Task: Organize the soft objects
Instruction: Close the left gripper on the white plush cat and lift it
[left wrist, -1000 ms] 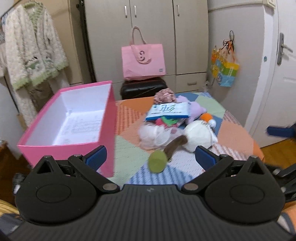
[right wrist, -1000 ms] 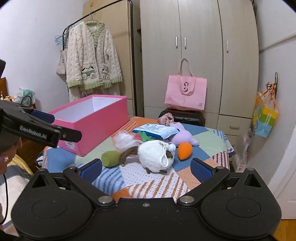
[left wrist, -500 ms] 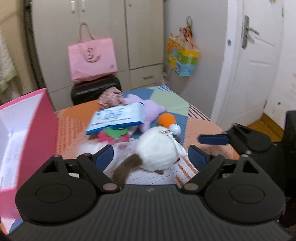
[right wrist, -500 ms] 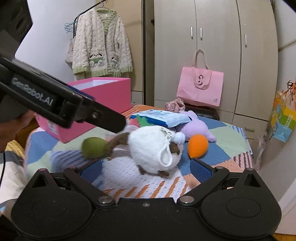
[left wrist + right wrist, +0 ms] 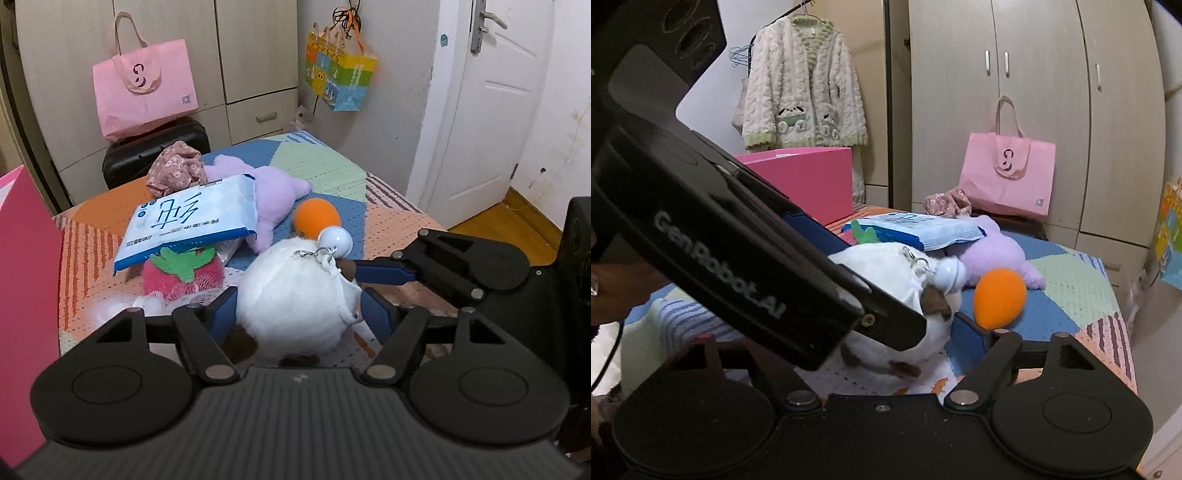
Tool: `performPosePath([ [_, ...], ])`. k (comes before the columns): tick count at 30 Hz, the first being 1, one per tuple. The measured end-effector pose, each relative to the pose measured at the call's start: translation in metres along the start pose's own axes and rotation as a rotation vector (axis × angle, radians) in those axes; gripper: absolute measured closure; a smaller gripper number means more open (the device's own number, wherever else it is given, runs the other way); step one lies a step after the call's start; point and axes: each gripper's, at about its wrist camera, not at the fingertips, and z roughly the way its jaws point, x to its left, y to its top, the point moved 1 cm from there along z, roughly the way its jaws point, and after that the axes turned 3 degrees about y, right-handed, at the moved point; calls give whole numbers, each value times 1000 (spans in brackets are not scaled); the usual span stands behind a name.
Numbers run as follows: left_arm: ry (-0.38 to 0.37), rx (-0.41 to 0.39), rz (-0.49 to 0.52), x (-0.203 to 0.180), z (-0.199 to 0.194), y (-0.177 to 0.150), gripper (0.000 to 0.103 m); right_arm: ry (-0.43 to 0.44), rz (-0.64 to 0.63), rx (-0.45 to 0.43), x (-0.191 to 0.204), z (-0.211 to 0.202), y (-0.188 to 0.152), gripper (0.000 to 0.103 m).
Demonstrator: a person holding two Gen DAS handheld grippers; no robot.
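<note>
White plush [image 5: 295, 299] sits btwn spread left claw [image 5: 301, 312]; right claw [image 5: 849, 332] also spread.

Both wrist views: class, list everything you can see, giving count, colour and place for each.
plush toy: one, white, between left gripper's fingers
ball: one, orange, behind plush toy
soft animal: one, purple, mid table
packet: one, blue-white, over strawberry toy
strawberry toy: one, pink-green, under packet
cloth: one, floral, far edge
box: one, pink, left side
bag: one, pink, on suitcase
cardigan: one, cream, hanging
left gripper: open around plush toy
right gripper: open beside plush toy
</note>
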Motion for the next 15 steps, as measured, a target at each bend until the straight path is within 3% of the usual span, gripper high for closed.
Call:
performPosePath([
  [15,37,-26,36,-12,-11,4,38,-22,71,-32,-9,-3,0,35],
])
